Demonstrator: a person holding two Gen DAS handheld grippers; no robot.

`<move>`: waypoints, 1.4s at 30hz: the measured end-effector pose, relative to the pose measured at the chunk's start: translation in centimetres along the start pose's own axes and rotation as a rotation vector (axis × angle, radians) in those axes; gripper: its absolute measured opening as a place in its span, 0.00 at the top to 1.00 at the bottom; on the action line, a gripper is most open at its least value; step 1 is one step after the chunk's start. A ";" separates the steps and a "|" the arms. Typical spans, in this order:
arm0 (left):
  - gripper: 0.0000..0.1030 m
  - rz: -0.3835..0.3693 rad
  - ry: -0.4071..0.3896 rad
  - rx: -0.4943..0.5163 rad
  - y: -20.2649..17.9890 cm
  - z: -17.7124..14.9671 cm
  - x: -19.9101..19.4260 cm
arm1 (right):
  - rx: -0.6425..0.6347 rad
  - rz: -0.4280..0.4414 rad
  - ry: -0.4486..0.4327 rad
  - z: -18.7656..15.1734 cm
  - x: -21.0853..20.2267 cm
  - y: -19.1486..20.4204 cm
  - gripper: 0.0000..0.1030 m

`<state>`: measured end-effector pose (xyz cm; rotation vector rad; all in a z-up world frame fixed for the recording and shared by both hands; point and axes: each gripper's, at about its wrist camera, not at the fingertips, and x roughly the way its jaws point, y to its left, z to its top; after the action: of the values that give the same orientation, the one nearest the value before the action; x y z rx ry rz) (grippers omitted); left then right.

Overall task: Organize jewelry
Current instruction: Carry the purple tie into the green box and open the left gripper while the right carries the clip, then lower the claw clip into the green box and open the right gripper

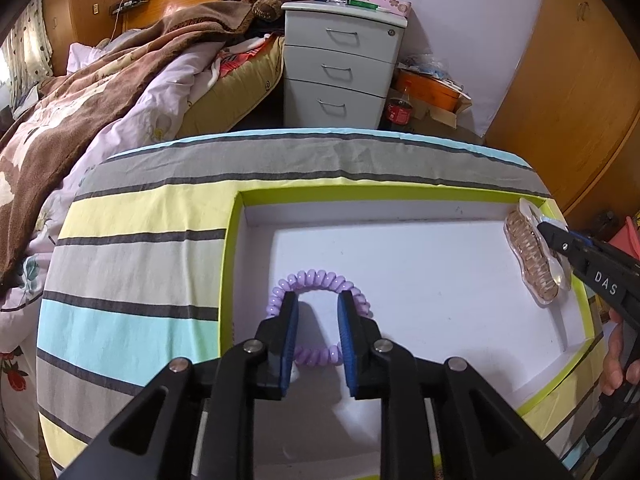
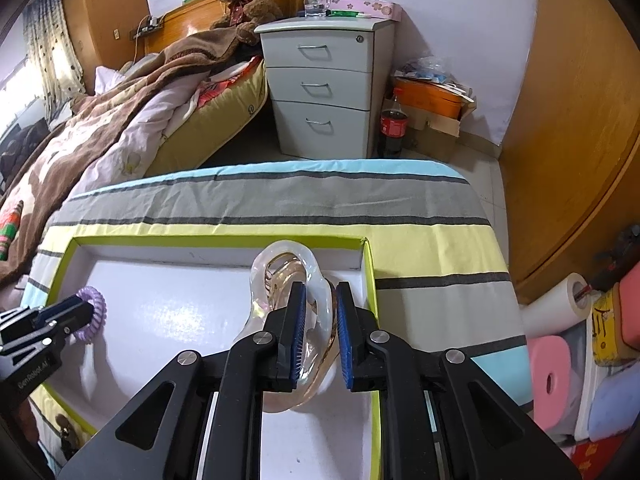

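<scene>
Jewelry here comes down to two hair pieces, and both already lie inside the shallow white tray [image 1: 400, 208] with the lime-green rim that sits on the striped cloth [image 1: 140, 240]. The purple spiral hair tie [image 1: 320, 280] rests on the tray floor toward its left side, and the clear, amber-tinted hair claw [image 2: 288, 280] stands near the tray's right wall, close to the far right corner. Judging from how things lie, the placing looks nearly finished: nothing of the kind shows on the cloth outside the tray, so what seems left is to let go cleanly and draw both tools away, and perhaps to tidy how the two pieces sit. The left gripper [image 1: 318, 320] points down into the tray with its blue-padded jaws a little apart; they straddle the hair tie, one finger crossing the ring on each side, and a clear gap shows between the pads, so it looks to me as loosened rather than pinching, though contact under the fingers cannot be ruled out. The right gripper [image 2: 320, 320] is likewise set slightly apart around one translucent loop of the hair claw; the left pad lies against or just beside the plastic and the right pad stands a sliver off it, so I cannot tell for sure whether any squeeze remains. A hand [image 1: 616, 356] shows at the edge of the left view, holding the right tool.
</scene>
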<state>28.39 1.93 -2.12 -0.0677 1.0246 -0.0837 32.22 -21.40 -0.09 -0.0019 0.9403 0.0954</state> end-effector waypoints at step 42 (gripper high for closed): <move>0.27 -0.045 -0.187 -0.026 0.4 -5.5 -11.9 | 0.008 0.125 -0.121 -6.9 -11.4 1.2 0.71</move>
<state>17.57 3.39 5.10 -0.1202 0.8376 -0.1028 19.85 -21.43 5.08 0.0695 0.8197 0.2050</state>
